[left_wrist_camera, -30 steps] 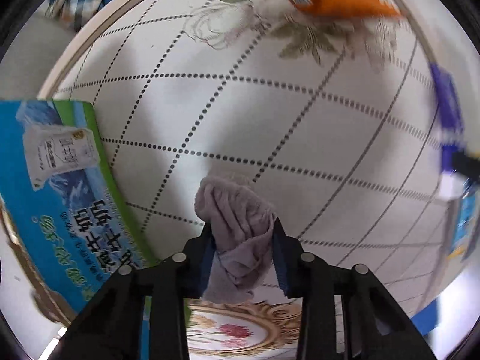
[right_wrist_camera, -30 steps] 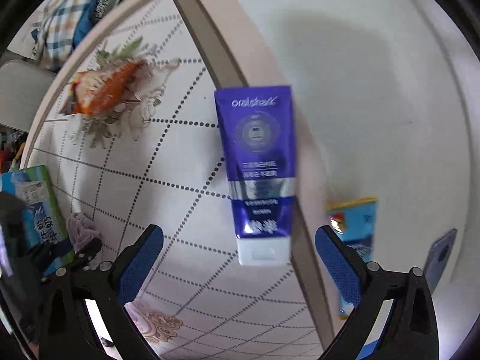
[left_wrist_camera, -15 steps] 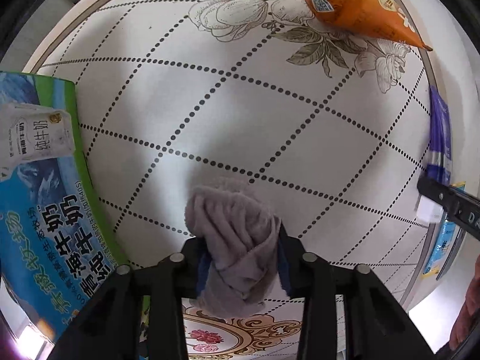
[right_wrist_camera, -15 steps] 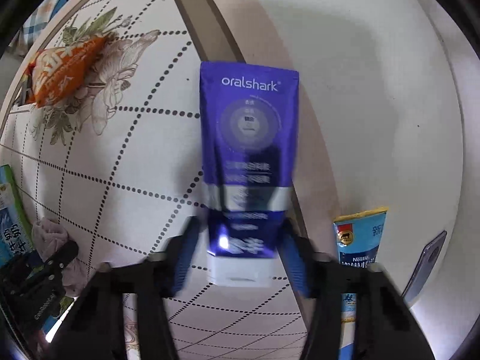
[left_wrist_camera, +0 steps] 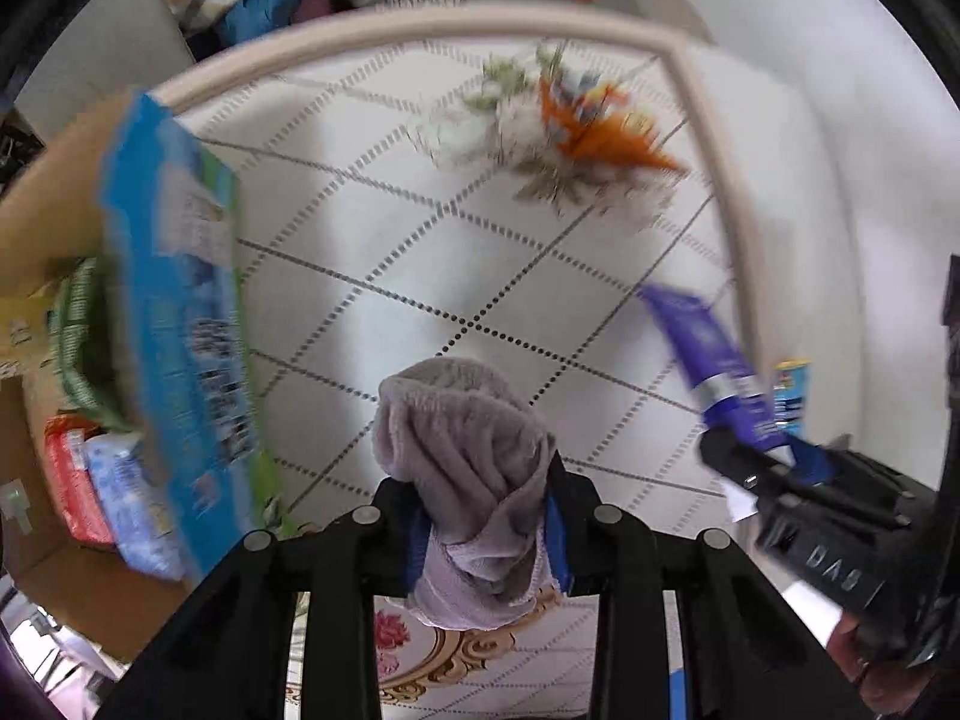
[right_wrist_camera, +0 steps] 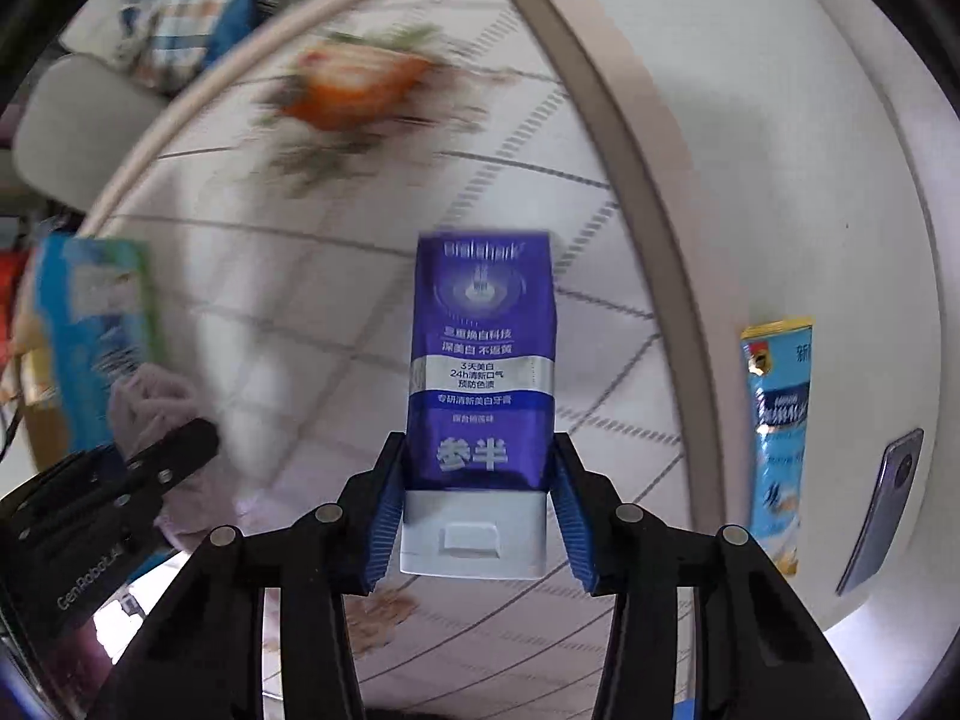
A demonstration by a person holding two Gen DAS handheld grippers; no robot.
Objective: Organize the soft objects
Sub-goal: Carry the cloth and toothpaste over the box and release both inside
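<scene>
Our left gripper (left_wrist_camera: 487, 525) is closing, its fingers pinching a bunched grey towel (left_wrist_camera: 465, 462). Our right gripper (right_wrist_camera: 477, 516) pinches a purple toothpaste tube (right_wrist_camera: 483, 360) by its white cap end. Past the fingers lies a patterned mat (left_wrist_camera: 420, 252). Left of them tilts a blue carton (left_wrist_camera: 174, 324); farther ahead rests an orange snack bag (left_wrist_camera: 594, 126).

A white table (left_wrist_camera: 372, 252) carries a dotted-diamond, flower-printed mat with a beige border. An orange snack bag (left_wrist_camera: 600, 126) lies on it. A light-blue sachet (right_wrist_camera: 777, 438) lies beyond the border.
</scene>
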